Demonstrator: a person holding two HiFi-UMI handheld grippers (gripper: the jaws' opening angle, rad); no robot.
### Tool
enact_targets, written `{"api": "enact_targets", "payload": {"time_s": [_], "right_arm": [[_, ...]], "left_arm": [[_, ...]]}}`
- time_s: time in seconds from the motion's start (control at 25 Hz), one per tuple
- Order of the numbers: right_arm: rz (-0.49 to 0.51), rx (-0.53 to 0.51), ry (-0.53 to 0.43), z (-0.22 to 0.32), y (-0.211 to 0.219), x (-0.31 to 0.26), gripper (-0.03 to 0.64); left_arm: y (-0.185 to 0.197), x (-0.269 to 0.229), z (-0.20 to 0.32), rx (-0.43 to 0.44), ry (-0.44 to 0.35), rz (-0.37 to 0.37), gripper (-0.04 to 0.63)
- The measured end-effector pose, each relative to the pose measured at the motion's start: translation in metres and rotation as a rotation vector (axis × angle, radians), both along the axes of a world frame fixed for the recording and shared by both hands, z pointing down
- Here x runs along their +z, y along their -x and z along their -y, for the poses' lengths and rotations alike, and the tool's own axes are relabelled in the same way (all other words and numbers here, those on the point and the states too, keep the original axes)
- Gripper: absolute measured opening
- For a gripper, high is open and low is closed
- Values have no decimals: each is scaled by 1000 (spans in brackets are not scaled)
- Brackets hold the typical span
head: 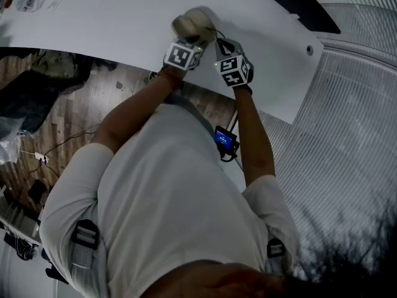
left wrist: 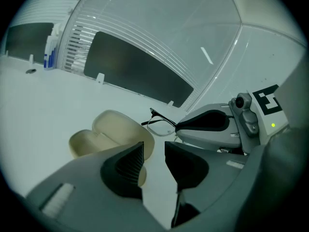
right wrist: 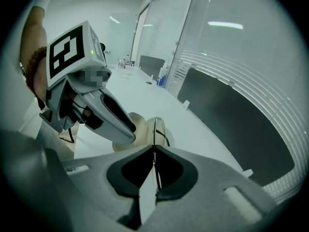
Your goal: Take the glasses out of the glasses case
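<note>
An open beige glasses case (left wrist: 113, 132) lies on the white table (left wrist: 43, 105), lid up and hollow showing. Thin dark-rimmed glasses (left wrist: 161, 124) hang just right of the case, off the table. My right gripper (right wrist: 154, 149) is shut on their thin frame (right wrist: 157, 129), which stands edge-on above the case (right wrist: 137, 124). My left gripper (left wrist: 154, 151) is open just in front of the case, with only table showing between its fingers. In the head view both grippers meet at the case (head: 191, 22), the left gripper (head: 193, 41) beside the right gripper (head: 218, 43).
A dark panel (left wrist: 140, 74) runs along the table's far side under slatted glass walls. Bottles (left wrist: 49, 54) stand at the far left. The table has a round hole (head: 309, 50) near its right edge. Bags and cables lie on the wooden floor (head: 93, 98).
</note>
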State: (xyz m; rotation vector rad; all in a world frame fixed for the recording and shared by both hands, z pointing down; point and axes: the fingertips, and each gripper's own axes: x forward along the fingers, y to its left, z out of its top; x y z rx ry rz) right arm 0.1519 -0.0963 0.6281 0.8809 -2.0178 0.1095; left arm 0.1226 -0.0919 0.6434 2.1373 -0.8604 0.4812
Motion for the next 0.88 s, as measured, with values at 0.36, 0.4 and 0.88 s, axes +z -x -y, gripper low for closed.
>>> {"api": "enact_targets", "payload": {"time_s": [0.36,0.4,0.88], "right_arm": [[-38,181,-6,-39,-84,-10,15],[-39,199,-3,-45,-92,-9,15],[-27,272,18,-69,-120,0,15]], "left_arm": [[-84,-5,-39,210,-1,-12,143],[-91,-5,-44,230,0,-12,141],[-113,2,-65,294,15,0,138]]}}
